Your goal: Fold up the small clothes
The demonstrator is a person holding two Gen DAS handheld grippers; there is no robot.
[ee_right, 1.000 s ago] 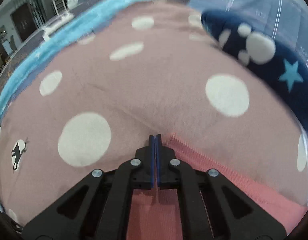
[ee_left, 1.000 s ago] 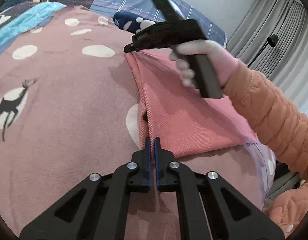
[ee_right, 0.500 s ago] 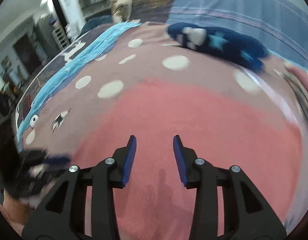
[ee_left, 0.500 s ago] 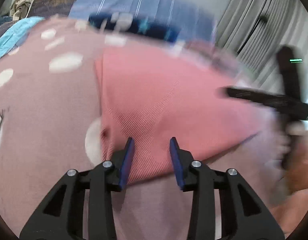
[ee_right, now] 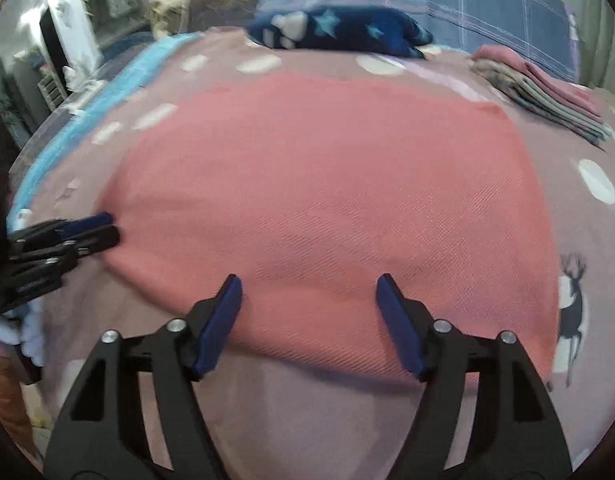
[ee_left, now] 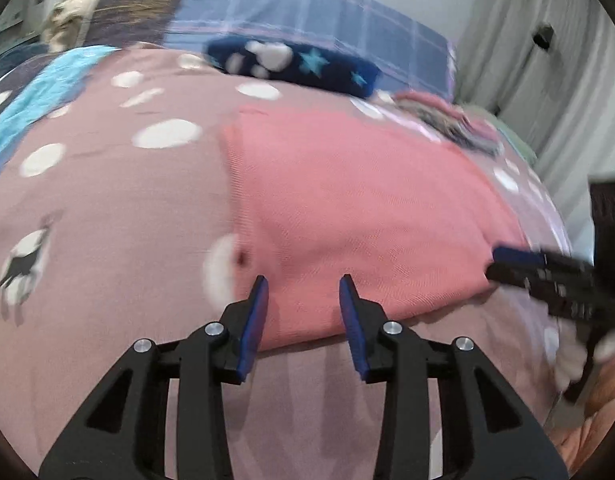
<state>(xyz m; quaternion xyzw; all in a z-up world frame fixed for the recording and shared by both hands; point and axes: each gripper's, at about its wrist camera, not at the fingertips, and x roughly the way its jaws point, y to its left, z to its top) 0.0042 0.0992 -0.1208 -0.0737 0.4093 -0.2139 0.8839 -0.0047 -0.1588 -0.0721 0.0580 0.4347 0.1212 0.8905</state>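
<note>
A salmon-pink knit cloth (ee_left: 359,208) lies folded and flat on the dotted pink blanket (ee_left: 107,208). My left gripper (ee_left: 303,284) hovers open over the cloth's near left edge; its pads do not press the fabric. In the right wrist view the same cloth (ee_right: 327,184) fills the middle. My right gripper (ee_right: 309,280) is over its near edge with the jaws opening wide and nothing pinched between them. Each gripper shows in the other's view: the right gripper (ee_left: 519,260) at the cloth's right corner, the left gripper (ee_right: 91,228) at its left edge.
A stack of folded clothes (ee_right: 547,88) sits at the far right of the blanket. A navy pillow with stars (ee_right: 339,32) and a blue plaid pillow (ee_left: 327,24) lie behind the cloth. A person's orange sleeve (ee_left: 595,420) shows at the lower right.
Both grippers were shut along the cloth's left fold; both have let go and opened. The right gripper swung from the far corner to the near right edge. The cloth now lies flat.
</note>
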